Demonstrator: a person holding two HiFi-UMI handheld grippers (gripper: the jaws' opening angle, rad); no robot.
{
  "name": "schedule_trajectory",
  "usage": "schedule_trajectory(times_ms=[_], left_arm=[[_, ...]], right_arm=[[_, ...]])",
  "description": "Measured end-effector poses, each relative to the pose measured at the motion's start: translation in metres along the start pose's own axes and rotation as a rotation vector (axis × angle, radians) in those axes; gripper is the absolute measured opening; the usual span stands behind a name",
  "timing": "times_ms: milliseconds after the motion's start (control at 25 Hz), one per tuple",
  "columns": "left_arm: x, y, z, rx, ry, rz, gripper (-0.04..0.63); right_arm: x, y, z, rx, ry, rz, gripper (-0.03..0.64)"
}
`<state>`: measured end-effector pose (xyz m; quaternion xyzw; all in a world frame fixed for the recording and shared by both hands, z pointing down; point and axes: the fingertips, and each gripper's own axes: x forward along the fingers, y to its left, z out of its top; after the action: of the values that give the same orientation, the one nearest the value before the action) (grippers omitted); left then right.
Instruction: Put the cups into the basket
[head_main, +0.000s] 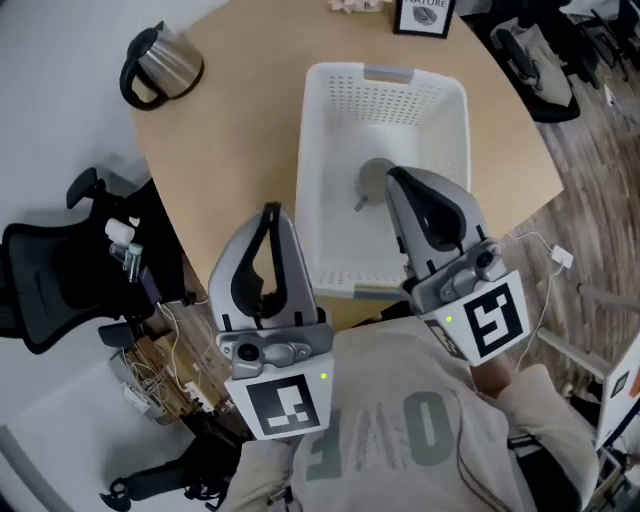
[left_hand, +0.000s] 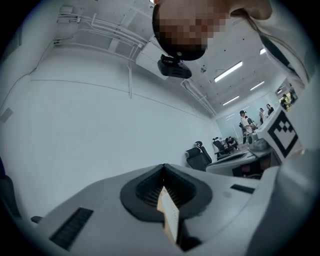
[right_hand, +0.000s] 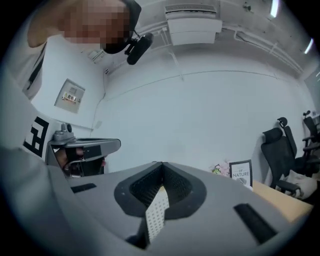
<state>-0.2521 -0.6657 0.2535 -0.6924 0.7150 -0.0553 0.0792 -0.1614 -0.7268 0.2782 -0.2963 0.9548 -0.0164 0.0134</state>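
The white perforated basket (head_main: 330, 110) stands on the round wooden table (head_main: 230, 130). A grey cup (head_main: 372, 180) lies inside it near the middle, partly hidden behind my right gripper (head_main: 390, 172). That gripper is raised over the basket's near half, jaws closed tip to tip with nothing between them. My left gripper (head_main: 270, 210) is held upright left of the basket's near corner, also shut and empty. Both gripper views face the wall and ceiling: the left gripper (left_hand: 163, 166) and the right gripper (right_hand: 161, 164) show jaws meeting at a point.
A steel jug with a black handle (head_main: 160, 65) sits at the table's far left edge. A framed sign (head_main: 425, 15) stands at the far edge. A black office chair (head_main: 50, 280) is left of the table, and a white cable plug (head_main: 560, 258) lies to the right.
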Motion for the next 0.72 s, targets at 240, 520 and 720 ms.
schedule_trajectory(times_ms=[240,520,720], left_arm=[[0.003,-0.013,0.017,0.037,-0.029,-0.03,0.009],[-0.009,-0.03,0.027,0.047,-0.042,-0.062,0.008],[-0.016,-0.033,0.037,0.066,-0.047,-0.038,0.009]], right_arm=[[-0.015,0.001,0.01,0.012,-0.034,-0.037,-0.002],[-0.037,0.004,0.024,-0.048,-0.053,-0.05,-0.002],[-0.043,0.015,0.041,-0.017,-0.088,0.001,-0.002]])
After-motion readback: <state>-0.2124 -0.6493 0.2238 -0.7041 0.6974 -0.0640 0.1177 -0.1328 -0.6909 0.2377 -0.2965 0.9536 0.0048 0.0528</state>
